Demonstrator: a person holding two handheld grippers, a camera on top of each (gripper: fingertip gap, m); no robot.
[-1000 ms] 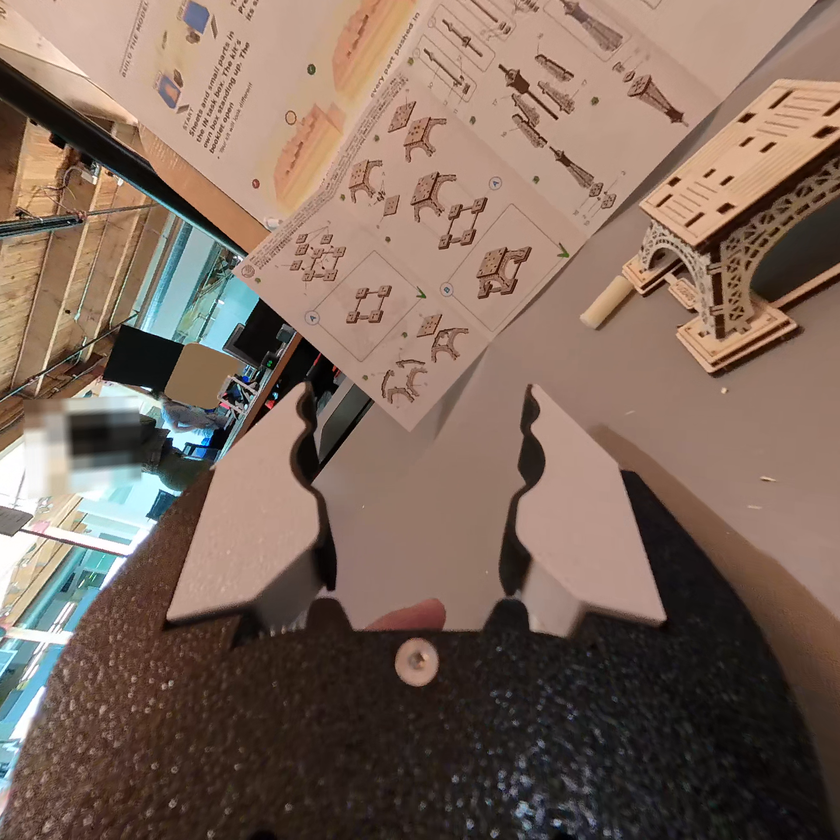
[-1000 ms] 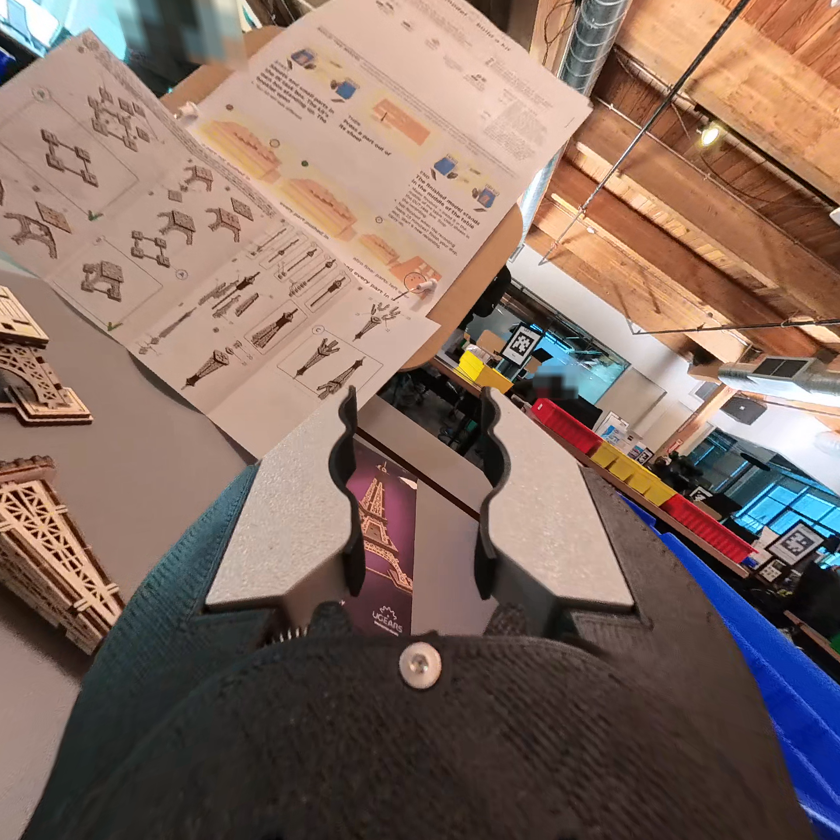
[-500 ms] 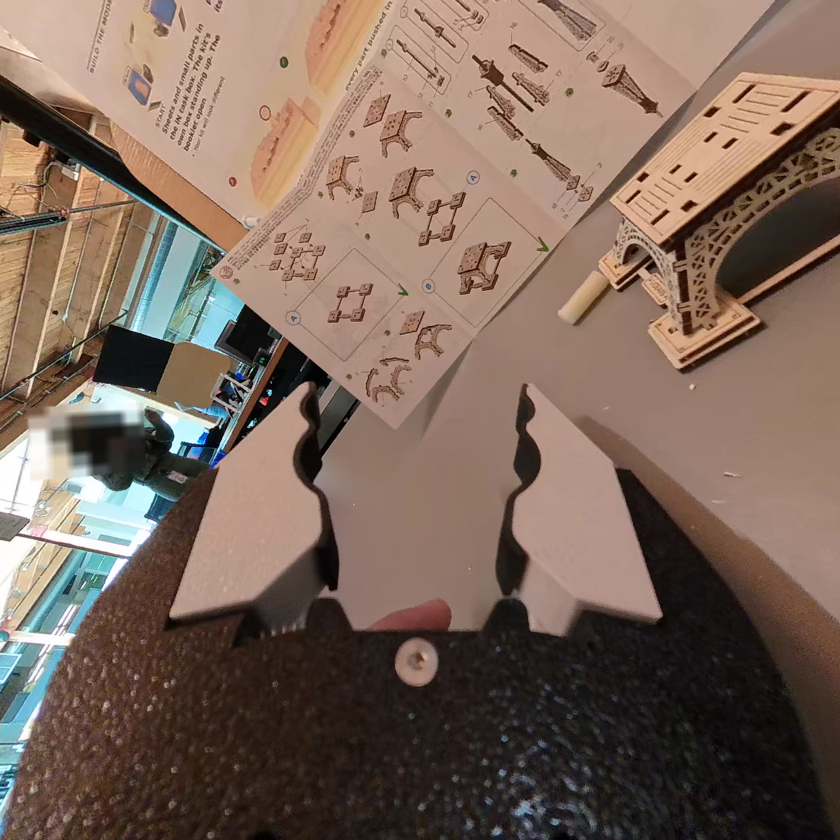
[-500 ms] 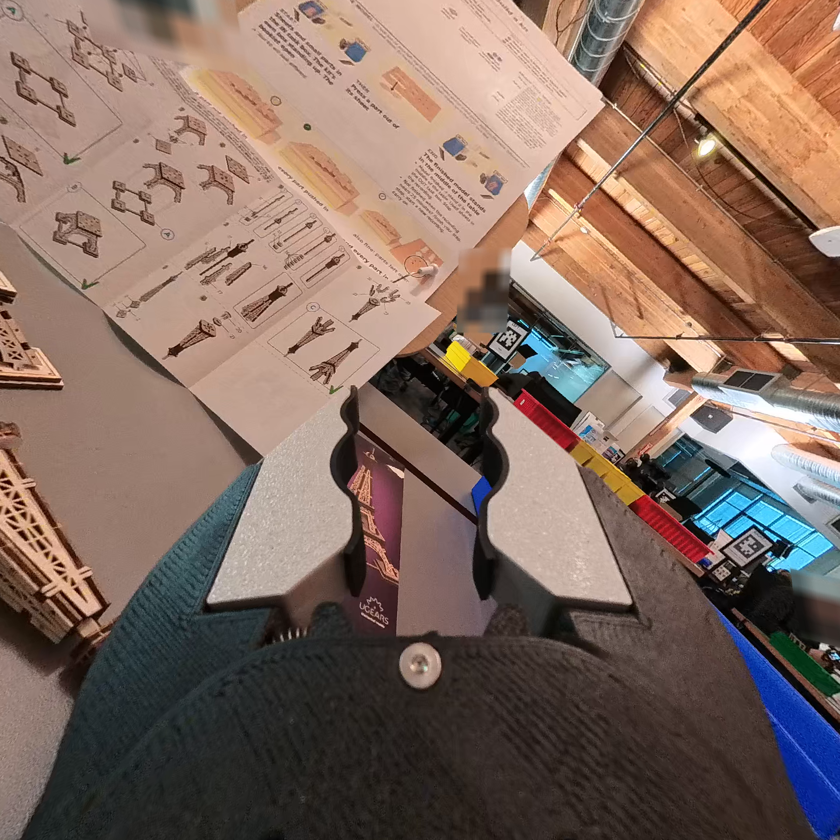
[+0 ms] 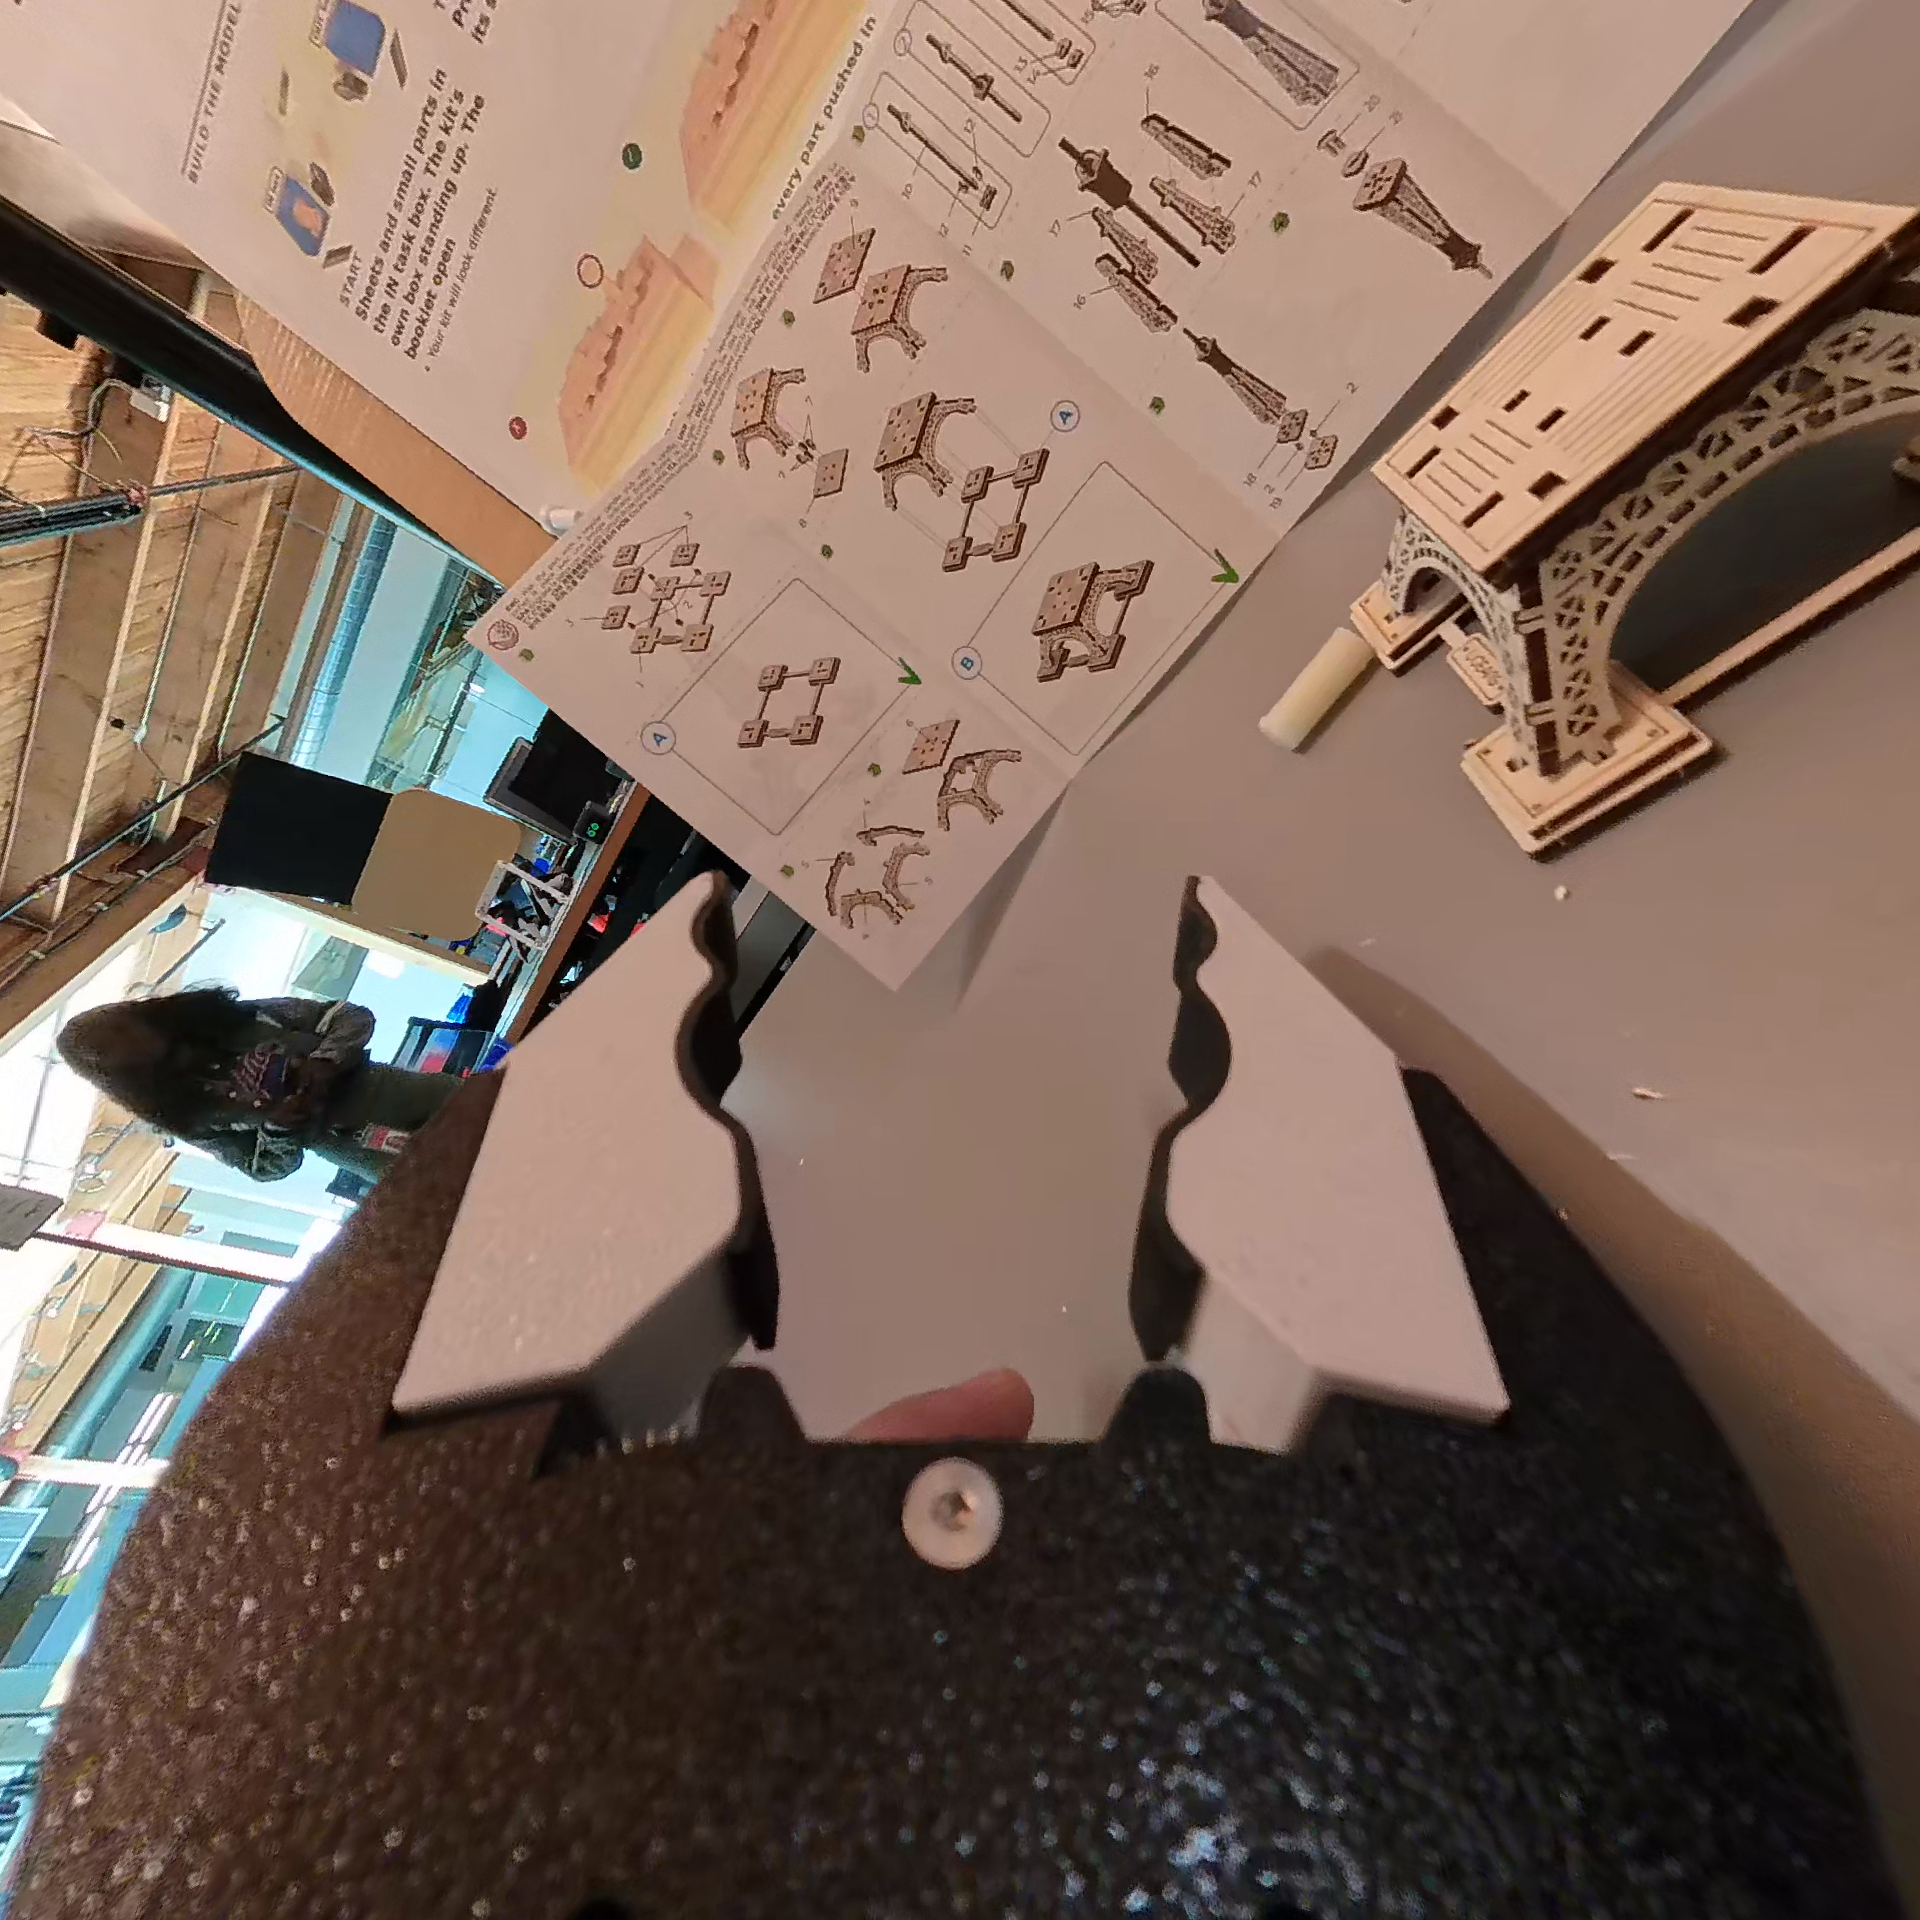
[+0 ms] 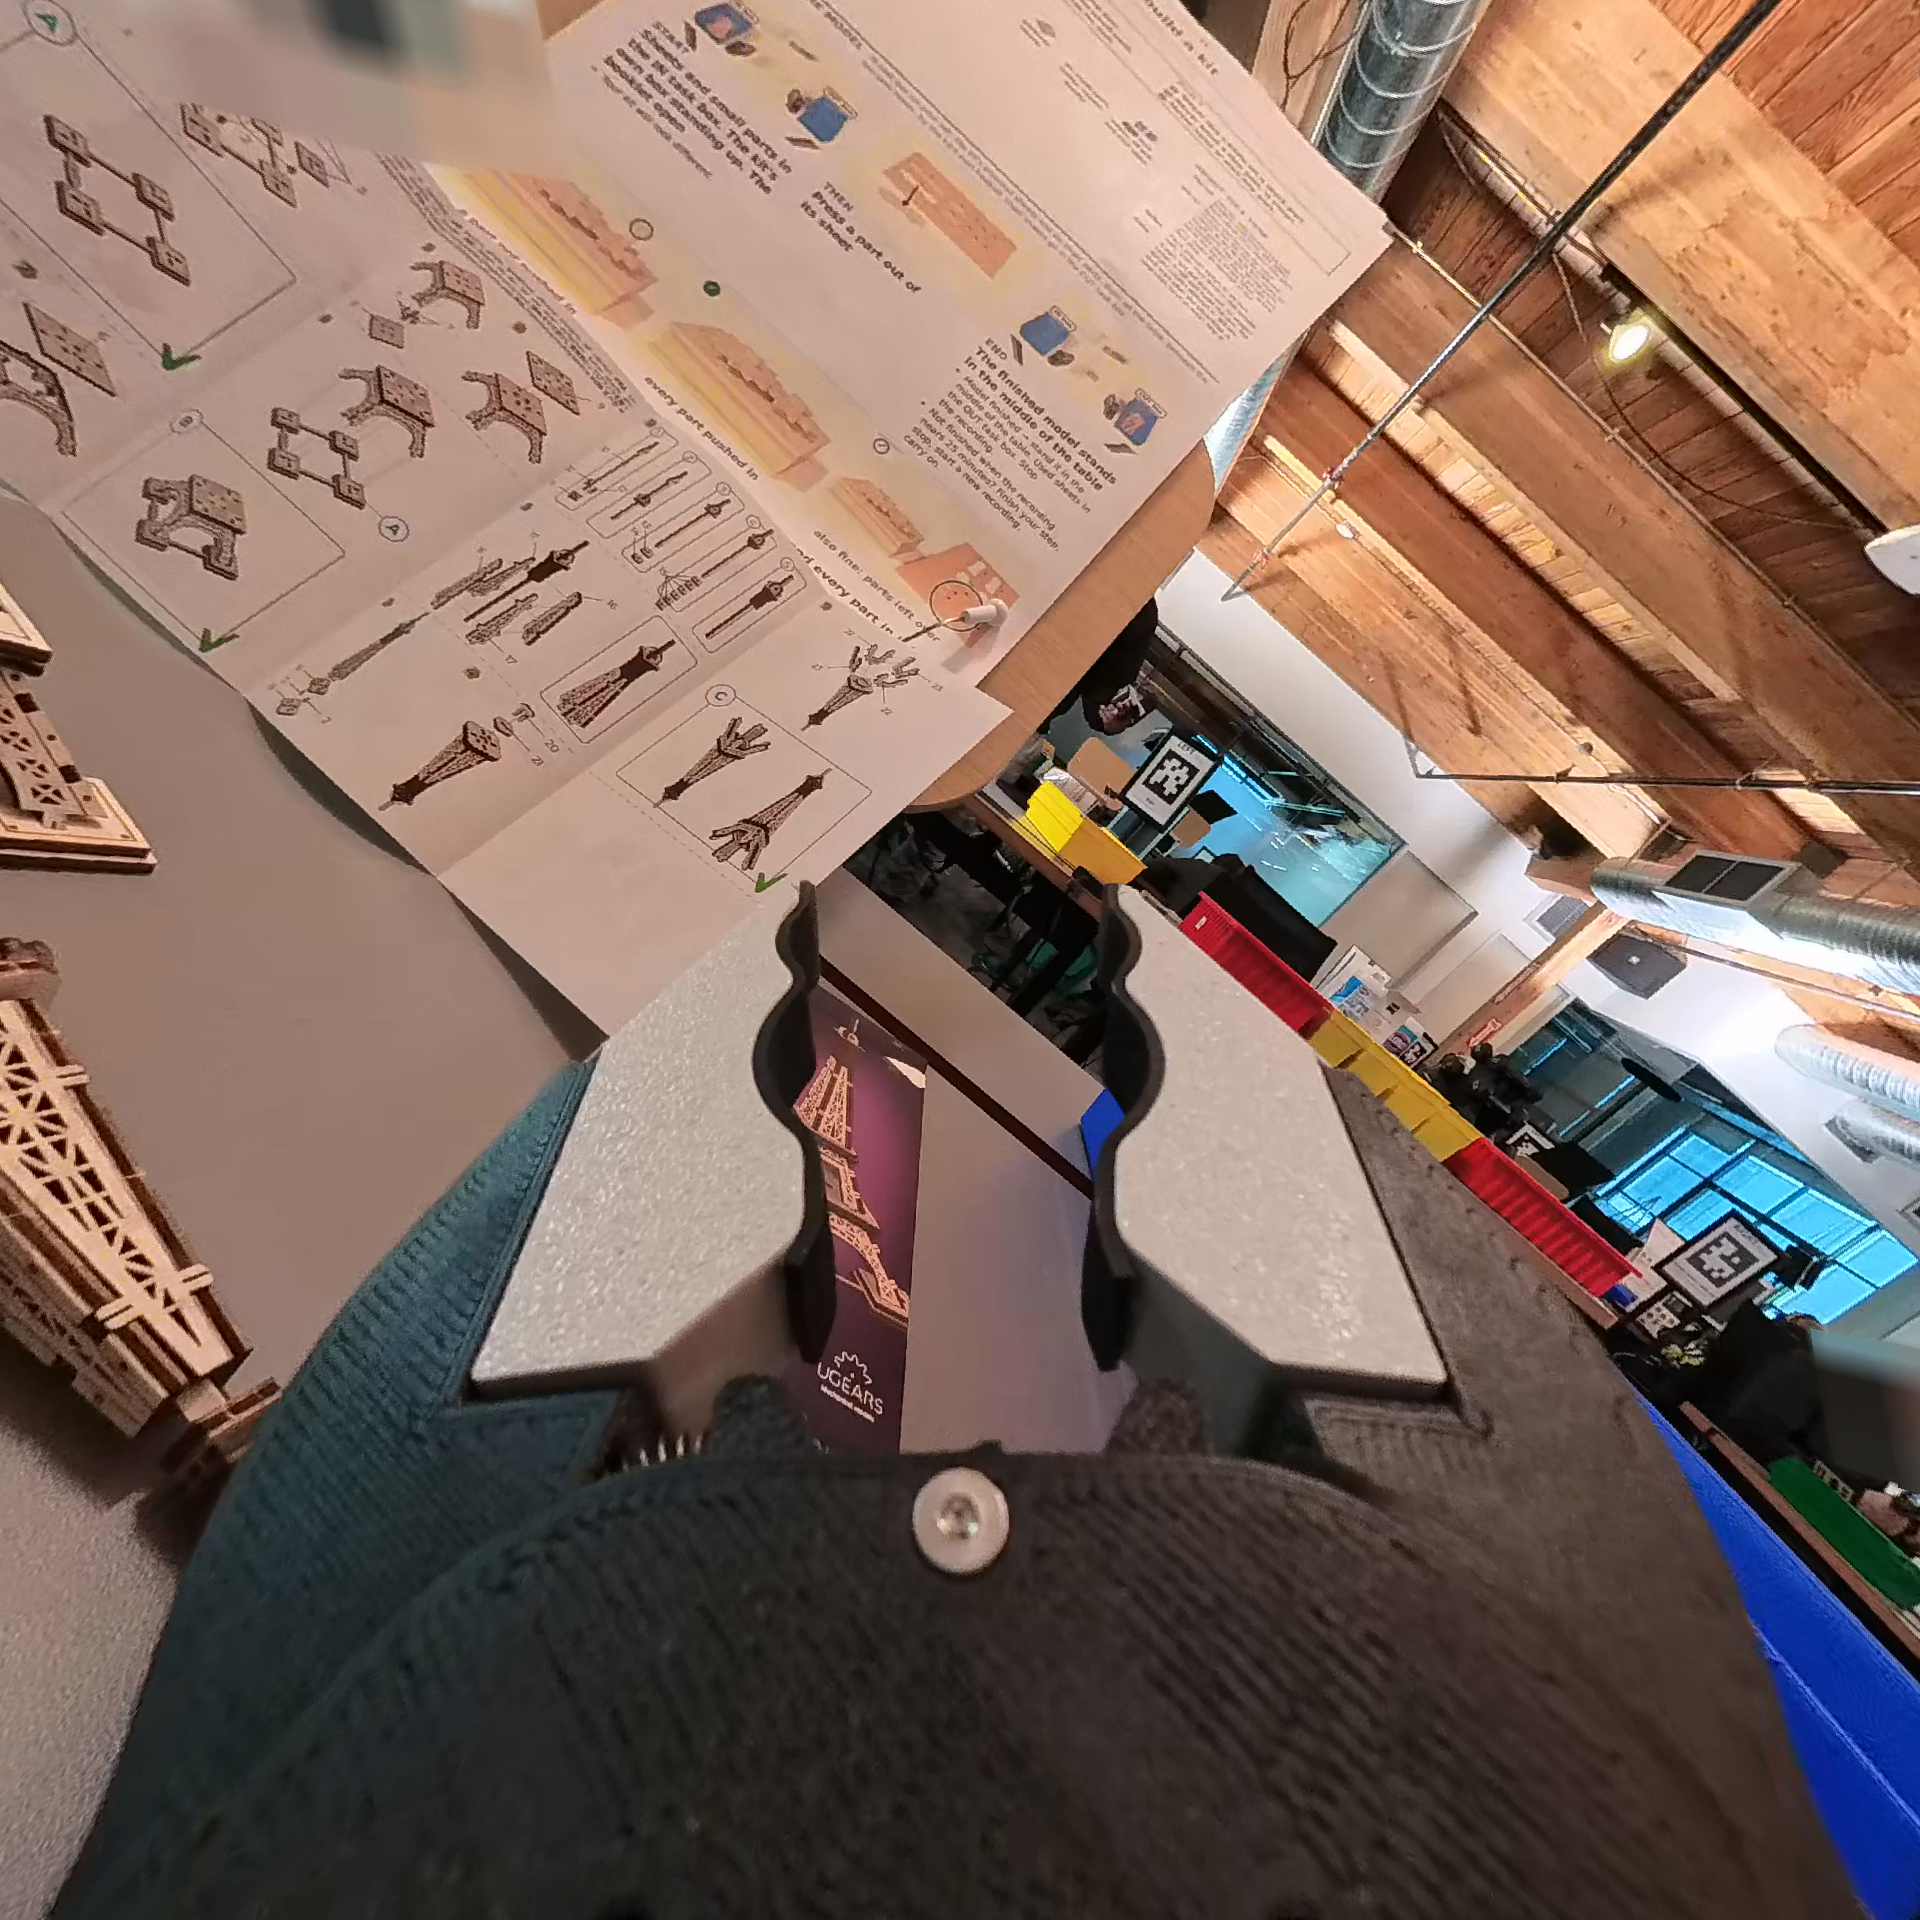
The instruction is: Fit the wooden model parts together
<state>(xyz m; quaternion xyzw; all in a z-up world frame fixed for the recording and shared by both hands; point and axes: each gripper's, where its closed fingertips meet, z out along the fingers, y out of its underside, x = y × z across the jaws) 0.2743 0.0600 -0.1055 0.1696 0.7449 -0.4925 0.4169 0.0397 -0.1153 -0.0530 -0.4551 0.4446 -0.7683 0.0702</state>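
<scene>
The wooden tower base [image 5: 1662,416], a slotted deck on latticed arched legs, stands on the grey table [image 5: 1558,1039] at the upper right of the left wrist view. Its corner also shows at the left edge of the right wrist view [image 6: 52,790]. A tapered lattice tower section [image 6: 73,1195] lies on the table to the left of my right gripper. My left gripper [image 5: 951,904] is open and empty, low over bare table, left of and short of the base. My right gripper [image 6: 956,914] is open and empty, near the table's far edge.
Printed instruction sheets [image 5: 935,416] stand propped behind the table, also in the right wrist view [image 6: 520,468]. A short white stick [image 5: 1314,686] lies beside the base. A purple printed card [image 6: 862,1195] lies beyond my right fingers. A blue bin [image 6: 1829,1714] is at right. One gripper's finger ends stand about 30 cm off the other's.
Both views have shifted a little. In the right wrist view the wooden parts slid toward the left edge. Both grippers stay open and empty.
</scene>
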